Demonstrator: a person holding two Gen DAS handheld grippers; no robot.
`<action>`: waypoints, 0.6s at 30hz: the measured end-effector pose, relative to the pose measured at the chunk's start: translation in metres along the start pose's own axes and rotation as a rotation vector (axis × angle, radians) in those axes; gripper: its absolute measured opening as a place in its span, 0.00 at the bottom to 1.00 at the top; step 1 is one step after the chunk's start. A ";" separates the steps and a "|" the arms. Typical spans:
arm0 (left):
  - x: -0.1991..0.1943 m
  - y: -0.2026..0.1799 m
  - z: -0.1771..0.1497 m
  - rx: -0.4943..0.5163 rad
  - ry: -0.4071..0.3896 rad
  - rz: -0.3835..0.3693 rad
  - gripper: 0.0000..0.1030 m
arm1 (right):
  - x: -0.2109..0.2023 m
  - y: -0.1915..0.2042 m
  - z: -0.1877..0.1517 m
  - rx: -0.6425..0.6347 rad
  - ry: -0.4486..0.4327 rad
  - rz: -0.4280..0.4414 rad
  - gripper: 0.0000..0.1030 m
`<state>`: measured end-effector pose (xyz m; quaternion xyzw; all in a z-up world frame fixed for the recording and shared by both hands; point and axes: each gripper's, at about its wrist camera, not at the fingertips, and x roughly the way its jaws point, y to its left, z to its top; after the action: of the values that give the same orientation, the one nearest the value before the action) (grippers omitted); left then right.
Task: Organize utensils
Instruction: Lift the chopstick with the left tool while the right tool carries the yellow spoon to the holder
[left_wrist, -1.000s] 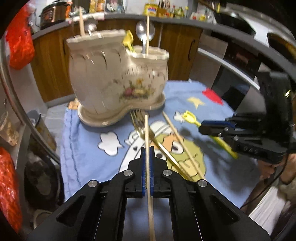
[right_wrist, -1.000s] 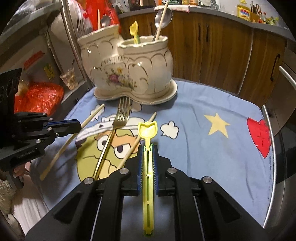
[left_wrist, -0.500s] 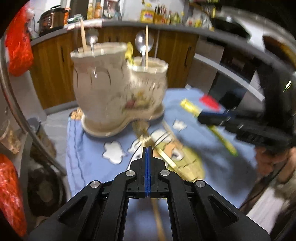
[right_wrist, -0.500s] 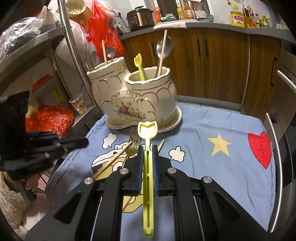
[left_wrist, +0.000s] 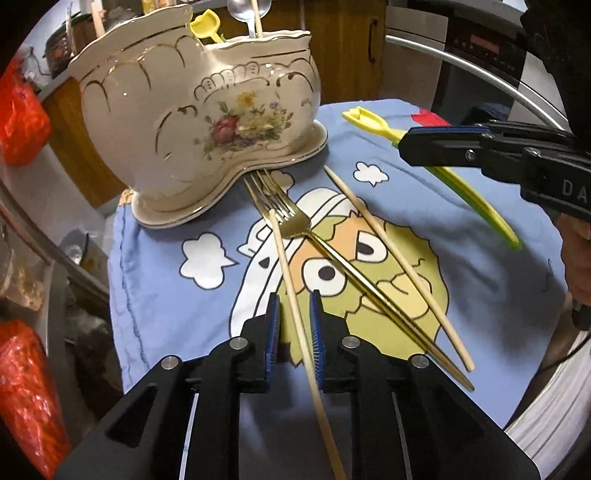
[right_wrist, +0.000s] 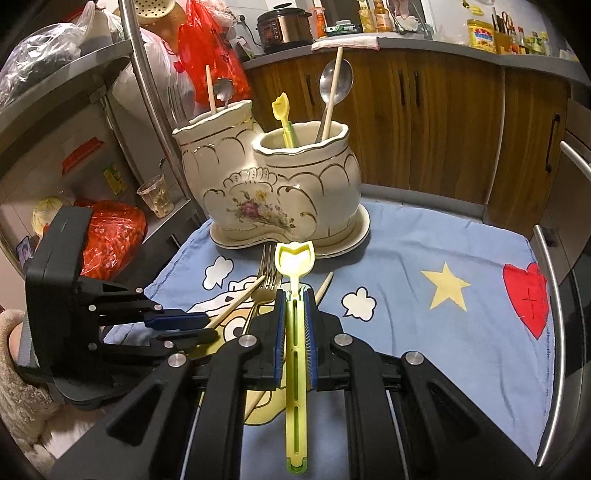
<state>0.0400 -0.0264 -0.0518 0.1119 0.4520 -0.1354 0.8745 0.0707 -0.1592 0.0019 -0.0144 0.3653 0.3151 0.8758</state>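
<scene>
Left tool (left_wrist: 294, 321) tilts steeply down, jaws opening around a wooden chopstick (left_wrist: 291, 291) lying on the blue cloth (left_wrist: 155, 280); at two o'clock, right tool (right_wrist: 294, 314) clamps a yellow pick (right_wrist: 295, 350).

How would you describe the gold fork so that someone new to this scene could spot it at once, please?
Find the cream floral ceramic holder standing on the blue cartoon cloth. Just in front of its base lies the gold fork, tines toward the holder, between two wooden chopsticks. It is the only shiny metal piece lying on the cloth; its neighbours are plain pale wooden sticks.
</scene>
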 end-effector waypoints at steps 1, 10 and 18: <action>0.001 0.000 0.001 -0.003 0.002 -0.004 0.20 | 0.000 0.000 0.000 -0.001 0.000 0.001 0.09; 0.002 -0.001 0.007 0.001 -0.016 0.000 0.06 | -0.005 0.000 -0.001 -0.002 -0.017 -0.002 0.09; -0.045 0.017 0.013 -0.078 -0.193 -0.068 0.05 | -0.022 -0.007 0.002 0.042 -0.089 0.031 0.09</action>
<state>0.0310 -0.0085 -0.0064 0.0487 0.3741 -0.1572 0.9127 0.0647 -0.1761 0.0163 0.0235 0.3325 0.3212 0.8864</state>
